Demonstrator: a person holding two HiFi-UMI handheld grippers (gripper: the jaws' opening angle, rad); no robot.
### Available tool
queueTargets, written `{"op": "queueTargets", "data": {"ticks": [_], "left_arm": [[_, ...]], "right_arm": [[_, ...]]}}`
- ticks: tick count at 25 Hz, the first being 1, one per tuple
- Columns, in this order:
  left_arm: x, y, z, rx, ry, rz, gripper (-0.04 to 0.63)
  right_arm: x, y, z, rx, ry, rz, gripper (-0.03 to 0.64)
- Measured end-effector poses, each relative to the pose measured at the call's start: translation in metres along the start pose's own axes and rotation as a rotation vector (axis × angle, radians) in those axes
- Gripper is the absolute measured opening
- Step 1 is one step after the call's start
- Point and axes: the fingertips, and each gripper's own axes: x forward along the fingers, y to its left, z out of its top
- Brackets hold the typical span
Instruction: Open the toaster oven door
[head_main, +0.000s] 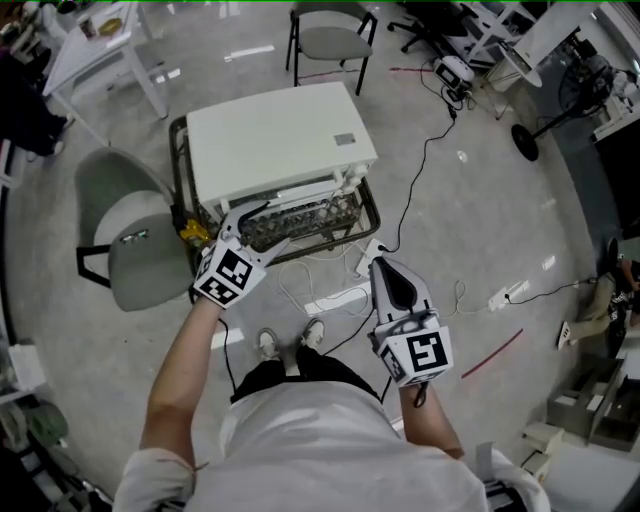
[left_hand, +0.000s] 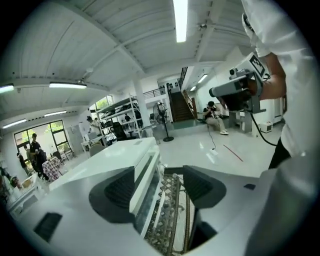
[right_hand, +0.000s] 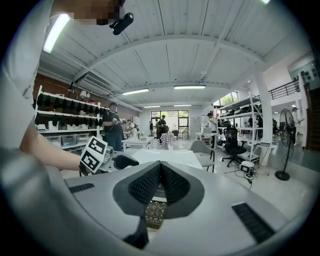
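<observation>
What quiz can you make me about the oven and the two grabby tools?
1. True or false: the right tool is shut with nothing in it.
2. What stands between the pads of the open left tool? A) the front edge of the toaster oven B) a chair leg C) a cable
3. Fill in: the toaster oven is ___ in colour.
Key: 1 true; 2 A; 3 white.

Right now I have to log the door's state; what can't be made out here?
- Door handle, head view: hidden behind the left gripper and under the top of the toaster oven.
- Oven inside: shown in no view.
- Oven front, right gripper view: blocked by the right gripper and its shut fingers.
</observation>
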Motion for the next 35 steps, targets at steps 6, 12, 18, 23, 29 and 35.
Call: {"op": "queueTargets", "data": {"ticks": [6,12,18,23,29,35], "left_arm": [[0.022,-0.002,-0.02,0.061,0.129,-0.051,0.351],[0.04,-0.006,-0.038,0.122,0.249,-0.118,0.402],[0.047,-0.014,-0.05,0.128,0.327,-0.189,0.421],[0.049,-0.01,-0.055,0.124,0.352,-0.18,0.433],[0.053,-0.009,-0.059,0.123,0.378,-0.173,0.44],[0.054,-0.009,-0.059,0.087,0.405,-0.179,0.44]], "right_arm": [[0.002,0.003,-0.002,0.001,0.004,0.005,0.021],[0.001,0.003,-0.002,0.002,0.004,0.004,0.022],[-0.004,0.002,-0.004,0.003,0.008,-0.002,0.023],[-0.007,0.0,-0.007,0.006,0.01,-0.004,0.021],[-0.011,-0.002,-0.012,0.012,0.015,-0.005,0.022],[-0.015,0.0,-0.013,0.013,0.014,0.001,0.022]]}}
